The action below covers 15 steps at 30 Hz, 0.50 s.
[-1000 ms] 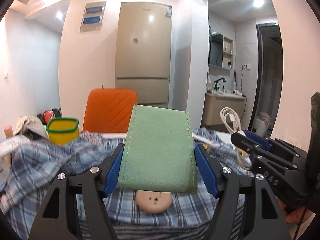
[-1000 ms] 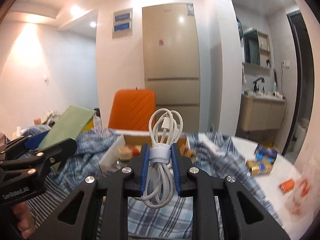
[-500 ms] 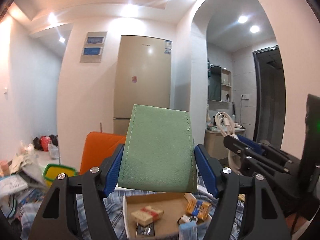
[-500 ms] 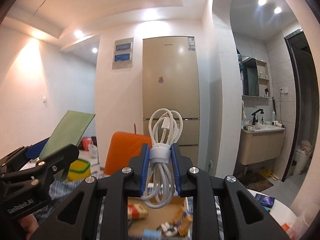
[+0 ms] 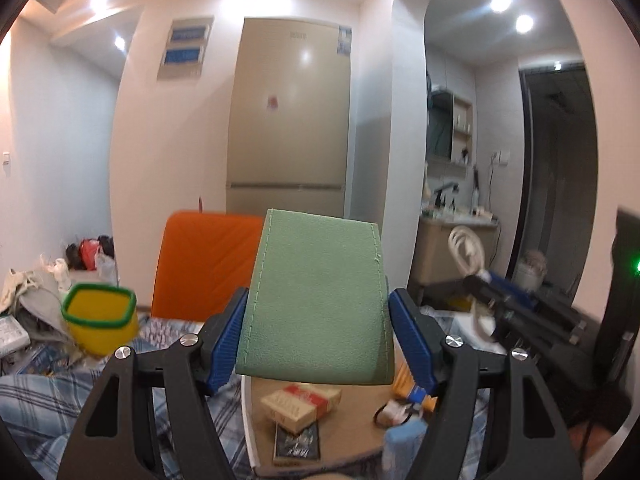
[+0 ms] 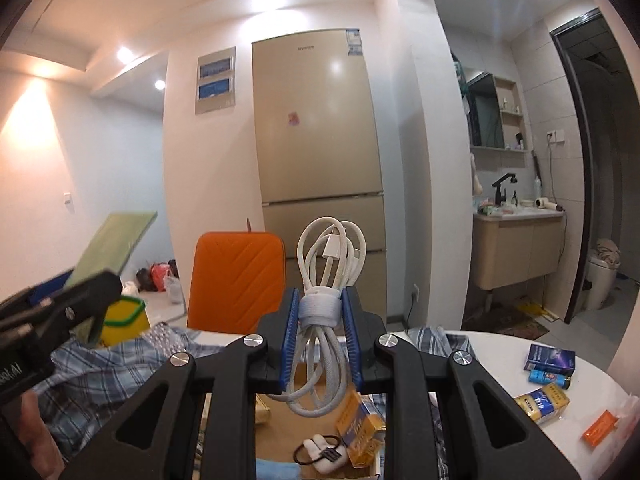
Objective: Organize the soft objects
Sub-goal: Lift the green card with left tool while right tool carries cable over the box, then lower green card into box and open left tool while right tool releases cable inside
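- The left gripper (image 5: 318, 330) pinches a green pouch (image 5: 318, 304) by its side edges; the pouch stands upright between the blue pads, above an open cardboard box (image 5: 352, 424).
- The right gripper (image 6: 321, 336) clamps a coiled white cable (image 6: 330, 264) at its wrap band, loops sticking up past the fingertips.

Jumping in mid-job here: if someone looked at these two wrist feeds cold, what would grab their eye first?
Each feed is filled by its own load: the left gripper clamps a green leather-like pouch upright at centre frame, and the right gripper pinches a bundled white cable. Behind them stand the orange chair back and a tall beige fridge, with an open cardboard box of small packets just below the fingers.
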Tool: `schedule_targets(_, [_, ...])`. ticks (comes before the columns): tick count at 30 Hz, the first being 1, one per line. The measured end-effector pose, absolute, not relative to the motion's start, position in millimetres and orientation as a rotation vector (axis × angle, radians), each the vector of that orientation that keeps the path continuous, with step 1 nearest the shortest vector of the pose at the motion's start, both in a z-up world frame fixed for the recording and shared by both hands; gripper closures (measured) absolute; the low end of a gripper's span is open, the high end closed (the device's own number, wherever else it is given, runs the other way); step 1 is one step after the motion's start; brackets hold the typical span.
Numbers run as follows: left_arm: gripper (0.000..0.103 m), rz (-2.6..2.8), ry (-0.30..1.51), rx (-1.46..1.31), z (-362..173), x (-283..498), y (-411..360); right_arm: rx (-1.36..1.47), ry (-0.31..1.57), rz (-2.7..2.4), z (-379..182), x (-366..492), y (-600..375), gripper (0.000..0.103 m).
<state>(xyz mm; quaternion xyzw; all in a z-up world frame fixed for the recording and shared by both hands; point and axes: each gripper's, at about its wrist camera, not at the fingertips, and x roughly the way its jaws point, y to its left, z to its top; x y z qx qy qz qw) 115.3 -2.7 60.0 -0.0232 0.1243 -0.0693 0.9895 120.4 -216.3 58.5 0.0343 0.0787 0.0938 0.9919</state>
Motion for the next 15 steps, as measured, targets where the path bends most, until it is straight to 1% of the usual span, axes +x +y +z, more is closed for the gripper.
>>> schedule_targets(8, [0.034,-0.145,0.475,-0.099,26,147,-5,0.014,0.276,0.222,34,153,-219,0.08])
schedule_targets(10, [0.034,-0.129,0.511,-0.084,19,152,-6,-0.019,0.284,0.224,26,156,-217,0.08])
schedule_targets(15, [0.034,-0.12,0.596,-0.08,0,160,-8,-0.046,0.377,0.272,8,172,-208,0.08])
